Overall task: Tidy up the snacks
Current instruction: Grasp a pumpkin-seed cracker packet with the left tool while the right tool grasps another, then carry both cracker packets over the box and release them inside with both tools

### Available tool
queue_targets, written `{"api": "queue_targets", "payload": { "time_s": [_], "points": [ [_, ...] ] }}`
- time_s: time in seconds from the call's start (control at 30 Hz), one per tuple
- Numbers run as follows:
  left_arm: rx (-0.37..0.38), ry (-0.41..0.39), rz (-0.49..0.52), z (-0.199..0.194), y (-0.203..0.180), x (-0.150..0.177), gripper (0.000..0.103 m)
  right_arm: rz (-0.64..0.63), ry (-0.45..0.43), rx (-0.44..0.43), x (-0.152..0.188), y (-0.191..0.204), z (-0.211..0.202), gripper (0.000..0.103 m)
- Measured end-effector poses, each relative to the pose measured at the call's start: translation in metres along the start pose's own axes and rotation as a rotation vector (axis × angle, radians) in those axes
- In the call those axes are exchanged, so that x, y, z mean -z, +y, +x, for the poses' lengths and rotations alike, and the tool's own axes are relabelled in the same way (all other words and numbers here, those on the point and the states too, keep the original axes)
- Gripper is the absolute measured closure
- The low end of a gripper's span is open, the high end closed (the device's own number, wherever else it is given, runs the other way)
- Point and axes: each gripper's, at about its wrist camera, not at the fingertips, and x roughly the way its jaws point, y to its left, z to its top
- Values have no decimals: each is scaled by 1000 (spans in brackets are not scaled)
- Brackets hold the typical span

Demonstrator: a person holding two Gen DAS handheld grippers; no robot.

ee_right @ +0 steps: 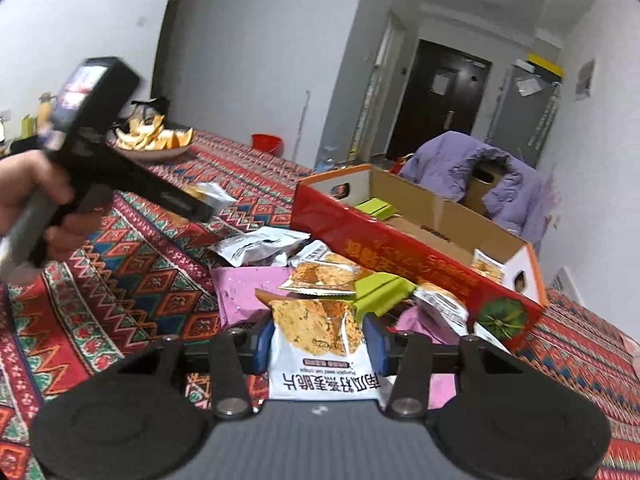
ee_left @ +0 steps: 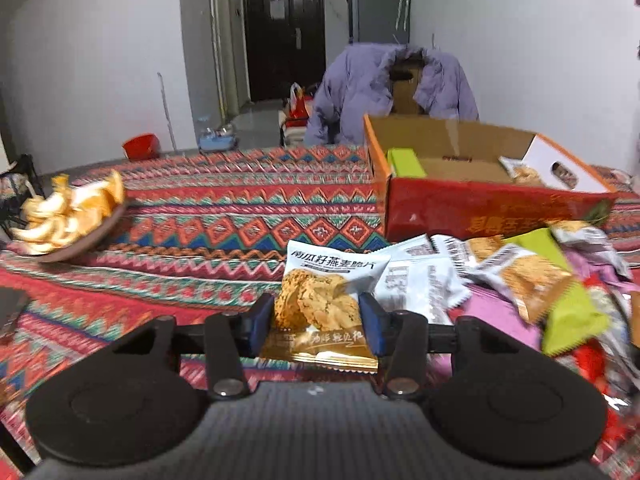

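Holding one crisp packet in each hand-held gripper, you have both lifted off the pile, presumably so each can travel to the box without dragging its neighbours. Your left hand-held gripper (ee_left: 319, 326) is closed to a narrow gap around a pumpkin-seed oat crisp packet (ee_left: 320, 304), its blue pads (ee_left: 260, 326) pressing the packet's two side edges, gold seam toward the camera. Your right hand-held gripper (ee_right: 320, 344) pinches a second crisp packet (ee_right: 316, 344) the same way, but with the printed end turned toward you.

Just beyond your fingers lies the loose pile of snacks (ee_right: 320, 276): more crisp packets, a green wrapper (ee_right: 380, 292) and a pink bag (ee_right: 244, 288), heaped on the patterned cloth of the counter (ee_left: 200, 220). Behind the pile stands the open red cardboard box (ee_left: 480, 208), holding only a green pack (ee_left: 406, 162) and one crisp packet (ee_left: 520, 172), so most sorting seems to be ahead. Farther left, a plate of orange peel (ee_left: 68, 216) sits well apart from the snacks.
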Motion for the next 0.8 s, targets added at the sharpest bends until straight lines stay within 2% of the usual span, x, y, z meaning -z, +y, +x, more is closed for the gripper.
{"api": "queue_targets", "payload": {
  "time_s": [0.23, 0.37, 0.57, 0.8],
  "points": [
    [42, -66, -56, -110, -8, 38, 56, 142, -24, 29, 23, 1, -58, 58],
    [67, -84, -92, -159, -15, 61, 56, 178, -27, 57, 40, 6, -91, 58],
    [96, -100, -49, -201, -33, 85, 56, 198, -42, 78, 57, 13, -130, 58],
    [112, -131, -26, -222, -48, 89, 56, 205, -87, 84, 62, 14, -156, 58]
  ]
}}
